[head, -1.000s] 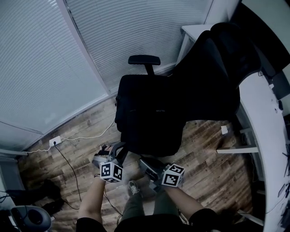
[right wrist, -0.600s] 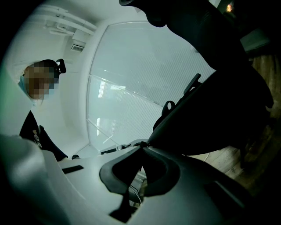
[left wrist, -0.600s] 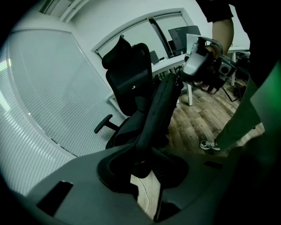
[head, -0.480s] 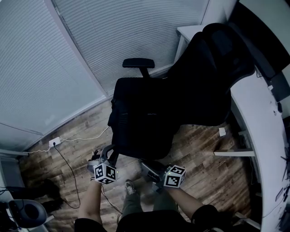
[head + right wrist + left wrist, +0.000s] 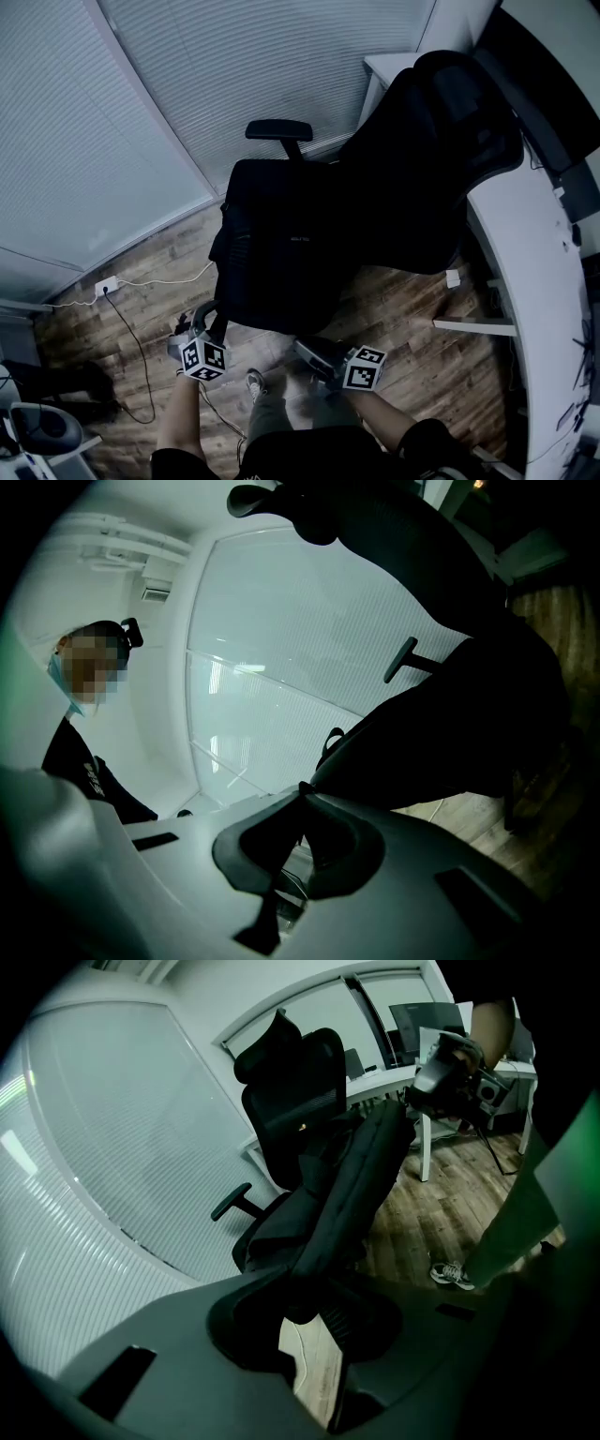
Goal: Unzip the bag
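Wood floor, bag on chair, left tool tilted down gripping it, right tool level (jaws together)

Floor: worn wood planks.
Windows: closed pale blinds.
Furniture: black office chair, curved white desk.
Socket: white cable trailing.
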`<state>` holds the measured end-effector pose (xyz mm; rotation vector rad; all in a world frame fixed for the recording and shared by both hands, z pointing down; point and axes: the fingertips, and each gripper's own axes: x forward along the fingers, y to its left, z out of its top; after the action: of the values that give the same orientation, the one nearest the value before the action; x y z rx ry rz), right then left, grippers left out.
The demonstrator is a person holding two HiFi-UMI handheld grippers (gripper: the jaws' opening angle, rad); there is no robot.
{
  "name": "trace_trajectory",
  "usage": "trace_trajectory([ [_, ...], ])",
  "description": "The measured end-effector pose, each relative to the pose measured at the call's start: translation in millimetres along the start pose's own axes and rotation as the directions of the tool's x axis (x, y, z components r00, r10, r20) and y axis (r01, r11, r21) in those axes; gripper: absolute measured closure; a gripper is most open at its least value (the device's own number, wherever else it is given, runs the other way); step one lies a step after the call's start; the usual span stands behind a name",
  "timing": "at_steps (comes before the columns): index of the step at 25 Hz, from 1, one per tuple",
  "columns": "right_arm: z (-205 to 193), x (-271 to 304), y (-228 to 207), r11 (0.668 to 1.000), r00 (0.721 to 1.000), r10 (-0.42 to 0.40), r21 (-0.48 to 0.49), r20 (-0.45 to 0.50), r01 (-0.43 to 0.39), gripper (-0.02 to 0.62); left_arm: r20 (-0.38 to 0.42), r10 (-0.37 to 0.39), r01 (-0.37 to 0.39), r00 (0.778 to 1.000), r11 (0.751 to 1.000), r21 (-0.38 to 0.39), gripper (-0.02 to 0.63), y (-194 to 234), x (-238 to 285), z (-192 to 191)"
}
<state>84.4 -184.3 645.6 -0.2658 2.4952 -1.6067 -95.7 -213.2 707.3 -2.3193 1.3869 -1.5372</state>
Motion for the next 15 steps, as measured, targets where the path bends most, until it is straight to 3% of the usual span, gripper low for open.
trace_trajectory([
  [15, 25.5, -45.7, -30.2, 0.997, 0.999, -0.049, 0.052, -0.018, 0.050, 0.551, -0.066, 0.063, -0.068, 0.996, 0.995, -0.076, 0.505, -3.2, 4.0, -4.2],
])
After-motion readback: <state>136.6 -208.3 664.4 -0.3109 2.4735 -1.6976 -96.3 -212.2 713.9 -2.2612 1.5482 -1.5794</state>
